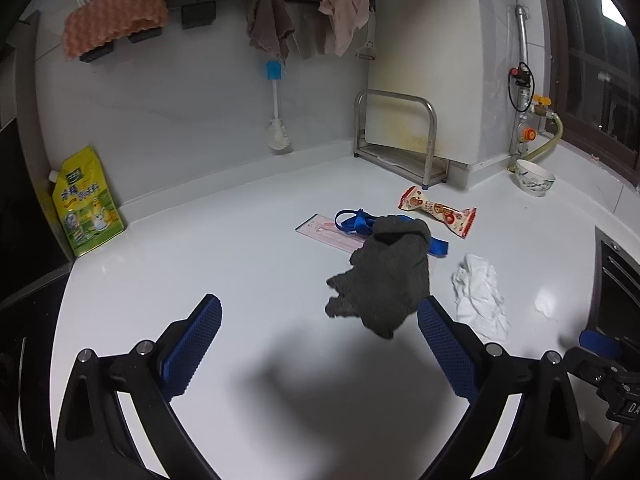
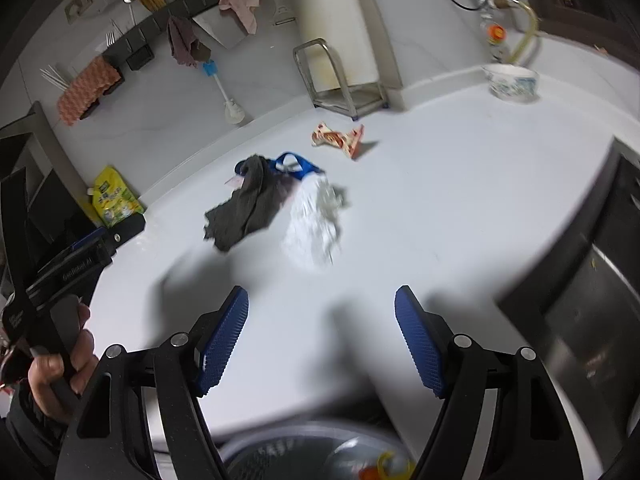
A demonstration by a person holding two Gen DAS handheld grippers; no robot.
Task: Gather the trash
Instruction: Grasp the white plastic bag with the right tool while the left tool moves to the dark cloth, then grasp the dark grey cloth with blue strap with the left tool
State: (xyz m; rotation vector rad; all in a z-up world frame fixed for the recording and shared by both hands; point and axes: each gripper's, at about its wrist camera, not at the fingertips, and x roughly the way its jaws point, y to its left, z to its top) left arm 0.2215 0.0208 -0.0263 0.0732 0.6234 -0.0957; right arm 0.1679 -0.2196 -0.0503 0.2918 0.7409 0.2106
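Down at the near edge of the right wrist view, a mesh bin [image 2: 280,456] sits below the counter lip, something yellow and orange inside it, too blurred to name. Right gripper [image 2: 322,336] spread wide over bare white counter [image 2: 460,200], nothing between its blue pads. Left gripper [image 1: 320,344] also wide apart and empty, hovering above the counter, its right finger close to the grey cloth's edge. At the left of the right view, a hand [image 2: 60,364] grips the left tool's handle, which carries white lettering that is too small to read.

Further out, the trash cluster: a crumpled grey cloth [image 1: 384,276] mid-counter, a wadded white tissue [image 1: 478,296] just beside it on the right. Under the cloth's far end lies a blue ribbon [image 1: 356,222], resting on a flat pink packet [image 1: 324,232]. Beyond, a red-and-cream snack wrapper [image 1: 438,210], print not legible.

Back by the wall: a yellow-green refill pouch [image 1: 88,212] with Chinese characters, a steel rack [image 1: 396,136], a patterned bowl [image 1: 534,178], a blue-handled brush [image 1: 276,108] and hanging rags [image 1: 268,24].
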